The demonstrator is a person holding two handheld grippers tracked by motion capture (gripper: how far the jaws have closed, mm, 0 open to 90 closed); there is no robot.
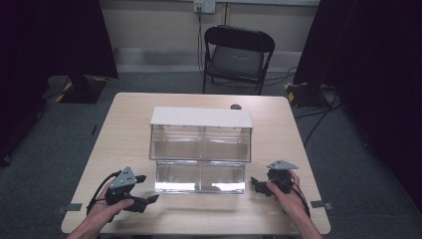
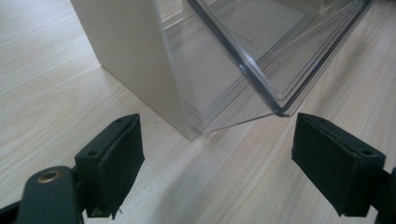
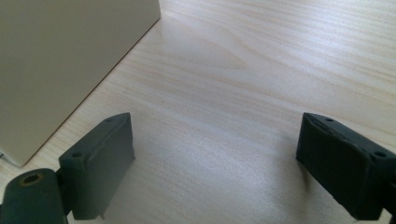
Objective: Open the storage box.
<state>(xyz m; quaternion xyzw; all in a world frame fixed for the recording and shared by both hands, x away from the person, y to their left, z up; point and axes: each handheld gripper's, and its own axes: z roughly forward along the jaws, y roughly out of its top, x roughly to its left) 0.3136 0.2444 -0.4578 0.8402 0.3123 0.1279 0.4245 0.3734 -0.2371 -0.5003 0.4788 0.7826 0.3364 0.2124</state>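
Clear plastic drawer cabinet with white top (image 1: 201, 133) stands mid-surface; left tongs (image 1: 147, 188) and right tongs (image 1: 257, 185) flank its front corners, both spread, gripping nothing.

Wooden table (image 1: 124, 129) carries a clear two-compartment drawer unit (image 1: 201, 135) with white top; its drawer (image 1: 200, 178) is pulled out toward the person. Left gripper (image 1: 145, 191) sits just left of the drawer, right gripper (image 1: 255, 184) just right, neither touching. Black folding chair (image 1: 236, 57) beyond the table.
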